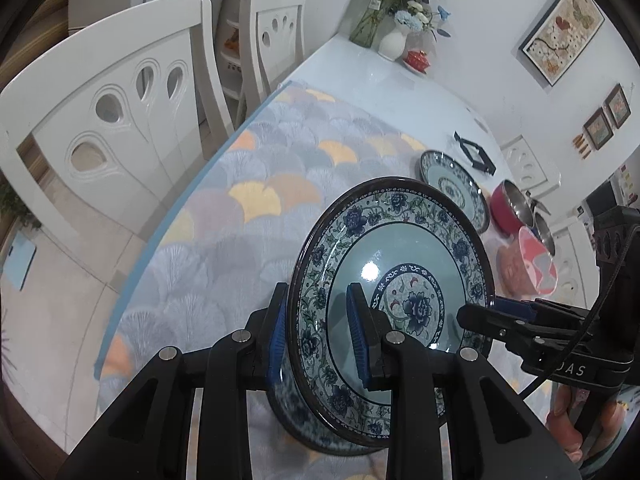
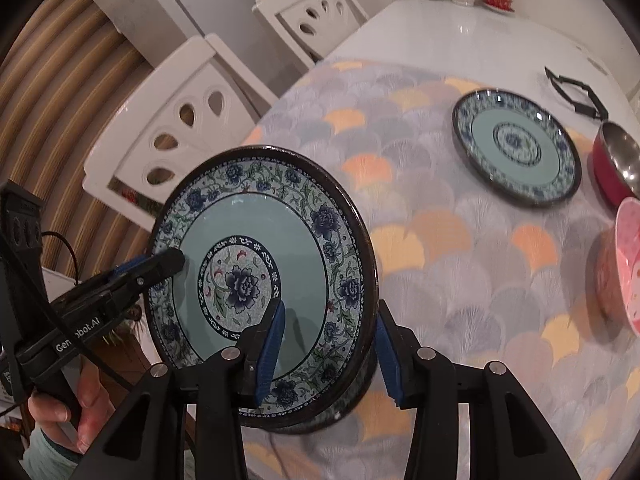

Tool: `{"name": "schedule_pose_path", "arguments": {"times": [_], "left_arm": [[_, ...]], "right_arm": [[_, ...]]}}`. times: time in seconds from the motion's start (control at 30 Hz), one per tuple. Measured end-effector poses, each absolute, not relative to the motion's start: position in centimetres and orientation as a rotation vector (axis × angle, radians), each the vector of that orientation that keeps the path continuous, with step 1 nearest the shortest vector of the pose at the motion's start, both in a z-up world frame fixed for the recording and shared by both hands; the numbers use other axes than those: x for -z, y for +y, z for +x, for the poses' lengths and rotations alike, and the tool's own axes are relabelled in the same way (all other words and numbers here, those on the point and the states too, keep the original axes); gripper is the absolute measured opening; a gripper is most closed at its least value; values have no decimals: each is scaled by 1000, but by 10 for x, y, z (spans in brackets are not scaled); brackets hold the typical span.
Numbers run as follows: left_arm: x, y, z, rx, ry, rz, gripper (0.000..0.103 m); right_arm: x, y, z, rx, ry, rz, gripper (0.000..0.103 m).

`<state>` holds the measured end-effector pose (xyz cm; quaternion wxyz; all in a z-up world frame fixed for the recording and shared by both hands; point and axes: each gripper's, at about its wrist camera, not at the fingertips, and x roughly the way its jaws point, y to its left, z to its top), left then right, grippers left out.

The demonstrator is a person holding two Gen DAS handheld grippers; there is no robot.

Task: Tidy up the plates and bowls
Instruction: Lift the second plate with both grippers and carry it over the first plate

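Note:
A blue floral plate (image 1: 400, 264) (image 2: 256, 224) is held tilted above the patterned cloth by both grippers. My left gripper (image 1: 320, 336) is shut on its rim; in the right wrist view its fingers (image 2: 160, 266) clamp the plate's left edge. My right gripper (image 2: 328, 352) is shut on the opposite rim; its fingers show in the left wrist view (image 1: 492, 316). A second matching plate (image 1: 452, 188) (image 2: 516, 148) lies flat on the cloth beyond. A red steel-lined bowl (image 1: 512, 208) (image 2: 616, 164) and a pink patterned bowl (image 1: 528, 264) (image 2: 624, 268) sit to its right.
A black folding stand (image 1: 476, 152) (image 2: 576, 92) lies on the white table behind the plate. White chairs (image 1: 112, 92) (image 2: 180, 120) line the table's left side. Vases (image 1: 392, 40) and a small red lidded dish (image 1: 416, 60) stand at the far end.

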<state>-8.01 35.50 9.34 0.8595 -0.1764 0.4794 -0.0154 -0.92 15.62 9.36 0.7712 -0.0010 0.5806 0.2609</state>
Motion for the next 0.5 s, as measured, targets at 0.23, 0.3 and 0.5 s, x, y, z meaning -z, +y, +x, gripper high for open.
{"name": "schedule_pose_path", "arguments": {"times": [0.23,0.3,0.5], "left_arm": [[-78,346,-91,34,1055,-333,25],[-74,344,-94,36,1066,-330,25],[-64,337,-99,36,1093,-299,25]], "right_arm": [[-74,150,-24,-562,1313,-7,44],[-70,150,-26,-559,1327,-16,44],[-59,148,-31,-550,1356,-29,44]]}}
